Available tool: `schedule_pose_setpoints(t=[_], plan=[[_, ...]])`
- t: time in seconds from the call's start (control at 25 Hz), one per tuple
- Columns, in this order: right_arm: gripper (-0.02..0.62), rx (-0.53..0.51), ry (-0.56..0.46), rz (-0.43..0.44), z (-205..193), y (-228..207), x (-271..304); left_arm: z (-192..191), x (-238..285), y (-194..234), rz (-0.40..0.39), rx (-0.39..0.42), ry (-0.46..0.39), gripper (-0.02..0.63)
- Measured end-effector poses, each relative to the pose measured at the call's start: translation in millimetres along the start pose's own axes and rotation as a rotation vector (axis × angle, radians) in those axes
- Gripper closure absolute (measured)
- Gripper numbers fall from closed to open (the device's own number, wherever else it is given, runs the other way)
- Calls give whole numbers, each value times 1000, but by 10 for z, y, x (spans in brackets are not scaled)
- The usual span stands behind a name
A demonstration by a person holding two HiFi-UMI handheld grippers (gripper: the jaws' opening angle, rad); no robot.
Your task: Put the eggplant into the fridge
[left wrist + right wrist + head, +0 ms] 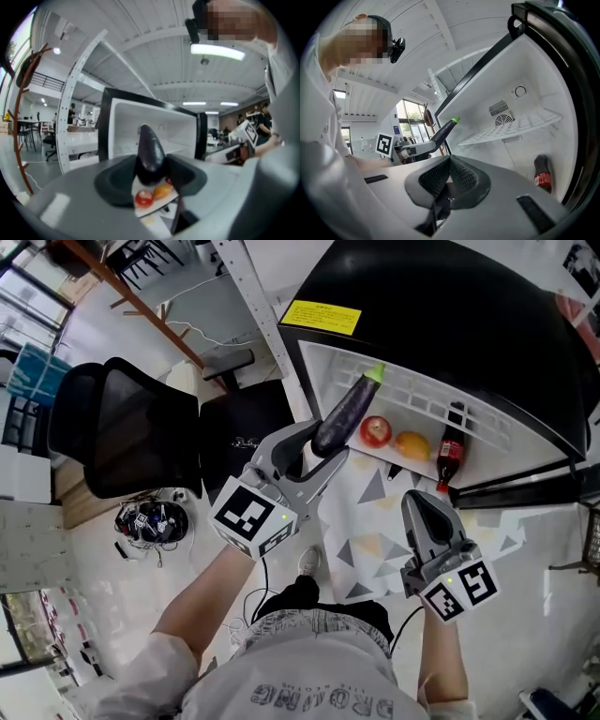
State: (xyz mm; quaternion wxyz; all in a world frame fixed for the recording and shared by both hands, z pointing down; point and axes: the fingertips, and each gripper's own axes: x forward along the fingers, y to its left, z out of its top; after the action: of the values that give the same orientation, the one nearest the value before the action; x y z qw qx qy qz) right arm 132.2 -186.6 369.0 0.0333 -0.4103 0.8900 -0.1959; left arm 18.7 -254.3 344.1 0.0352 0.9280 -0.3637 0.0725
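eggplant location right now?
Head view, centre-left: the eggplant is clamped in the left gripper, stem end up, at the open fridge's mouth, just left of the red apple inside.

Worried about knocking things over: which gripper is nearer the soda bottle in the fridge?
Right. The right gripper sits just in front of the soda bottle; the left gripper, holding the eggplant, is farther left.

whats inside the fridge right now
In the fridge: a red apple, an orange fruit and a cola bottle, under a white wire shelf. The eggplant in the left gripper covers part of its left side.
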Motion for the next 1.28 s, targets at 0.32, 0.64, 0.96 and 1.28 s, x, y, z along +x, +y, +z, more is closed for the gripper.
schedule_pose_setpoints(t=[0.32,0.64,0.96,1.28], plan=[[606,18,24,51,-25,-139,-22,29,275,84,83,21,25,400],[604,30,32,68,-44,-333,-76,58,568,162,148,41,43,400],[606,50,46,89,-91,-443,-79,24,865,208,200,53,89,400],[605,55,55,113,-106,-516,-37,34,1044,272,229,73,104,400]])
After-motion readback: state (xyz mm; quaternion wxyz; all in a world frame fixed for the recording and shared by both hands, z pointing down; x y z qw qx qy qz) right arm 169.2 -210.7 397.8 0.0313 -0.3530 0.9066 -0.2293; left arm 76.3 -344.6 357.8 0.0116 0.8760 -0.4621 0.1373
